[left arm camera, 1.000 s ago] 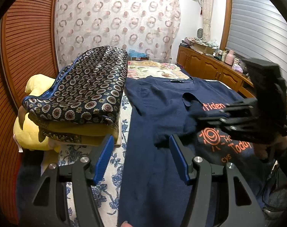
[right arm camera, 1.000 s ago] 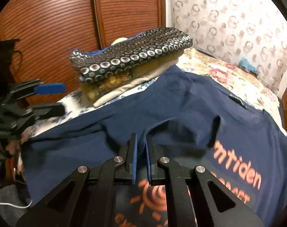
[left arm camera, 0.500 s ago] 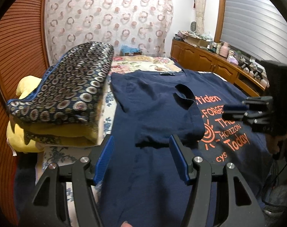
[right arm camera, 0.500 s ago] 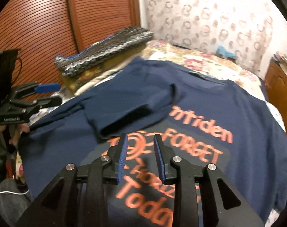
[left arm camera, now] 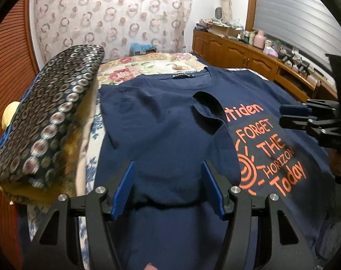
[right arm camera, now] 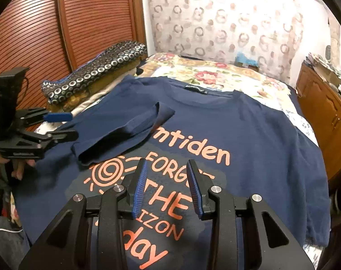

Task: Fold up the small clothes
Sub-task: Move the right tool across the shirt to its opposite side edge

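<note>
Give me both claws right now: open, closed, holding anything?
Left claw: open, empty, over the navy T-shirt.
Right claw: opening, nothing between the jaws, over the shirt's orange print.

The left gripper (left arm camera: 167, 187) is tilted down, its 2 blue pads wide apart with nothing pressed between them. The right gripper (right arm camera: 167, 187) is also tilted down; its jaws are opening and hold nothing. Fingers (right arm camera: 19, 166) wrap the left gripper's handle.
</note>
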Demonstrator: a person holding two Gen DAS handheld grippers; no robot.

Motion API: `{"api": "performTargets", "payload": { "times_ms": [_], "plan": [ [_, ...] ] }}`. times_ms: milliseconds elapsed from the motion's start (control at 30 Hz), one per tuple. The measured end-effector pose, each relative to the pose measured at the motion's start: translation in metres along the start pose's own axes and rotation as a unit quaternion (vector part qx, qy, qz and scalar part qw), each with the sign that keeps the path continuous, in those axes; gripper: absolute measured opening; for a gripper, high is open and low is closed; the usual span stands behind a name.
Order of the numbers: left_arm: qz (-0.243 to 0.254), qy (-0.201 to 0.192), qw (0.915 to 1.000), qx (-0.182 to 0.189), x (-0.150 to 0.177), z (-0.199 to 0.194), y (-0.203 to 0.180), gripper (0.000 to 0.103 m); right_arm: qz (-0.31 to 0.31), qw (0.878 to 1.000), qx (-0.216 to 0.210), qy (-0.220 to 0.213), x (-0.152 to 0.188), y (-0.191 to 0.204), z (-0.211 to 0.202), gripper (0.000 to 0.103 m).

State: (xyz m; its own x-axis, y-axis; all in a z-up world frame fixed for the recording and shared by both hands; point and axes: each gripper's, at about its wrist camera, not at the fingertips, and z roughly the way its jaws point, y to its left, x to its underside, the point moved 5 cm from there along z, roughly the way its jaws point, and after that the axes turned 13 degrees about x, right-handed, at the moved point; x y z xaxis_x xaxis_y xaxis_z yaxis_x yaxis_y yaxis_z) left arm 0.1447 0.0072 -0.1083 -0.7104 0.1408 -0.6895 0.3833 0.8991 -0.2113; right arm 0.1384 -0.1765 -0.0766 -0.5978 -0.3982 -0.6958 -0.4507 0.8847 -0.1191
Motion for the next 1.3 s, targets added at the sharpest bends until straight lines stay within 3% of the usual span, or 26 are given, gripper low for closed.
{"api": "performTargets", "payload": {
  "times_ms": [167,300,567,667,1000,1300],
  "plan": [
    [0.011,0.023,0.9997,-0.003,-0.018,0.023,-0.005,0.060,0.002,1.000,0.011,-0.001,0.008,-0.011,-0.004,0.037],
    [0.009,0.037,0.9993,-0.006,-0.031,0.040,-0.005,0.060,0.011,0.999,0.031,0.013,0.019,-0.033,0.001,0.051],
    [0.001,0.072,0.9973,-0.009,-0.042,0.075,0.000,0.060,0.017,0.994,0.092,0.057,0.045,-0.084,0.023,0.054],
    [0.002,0.074,0.9972,-0.008,-0.046,0.079,-0.002,0.060,0.031,0.993,0.088,0.070,0.050,-0.092,0.026,0.054],
    [0.022,0.081,0.9965,0.007,-0.063,0.094,-0.024,0.060,0.026,0.994,0.077,0.077,0.052,-0.091,0.029,0.072],
    [0.025,0.073,0.9969,0.018,-0.064,0.097,-0.032,0.060,0.021,0.994,0.071,0.077,0.052,-0.089,0.031,0.078]
  ]
}}
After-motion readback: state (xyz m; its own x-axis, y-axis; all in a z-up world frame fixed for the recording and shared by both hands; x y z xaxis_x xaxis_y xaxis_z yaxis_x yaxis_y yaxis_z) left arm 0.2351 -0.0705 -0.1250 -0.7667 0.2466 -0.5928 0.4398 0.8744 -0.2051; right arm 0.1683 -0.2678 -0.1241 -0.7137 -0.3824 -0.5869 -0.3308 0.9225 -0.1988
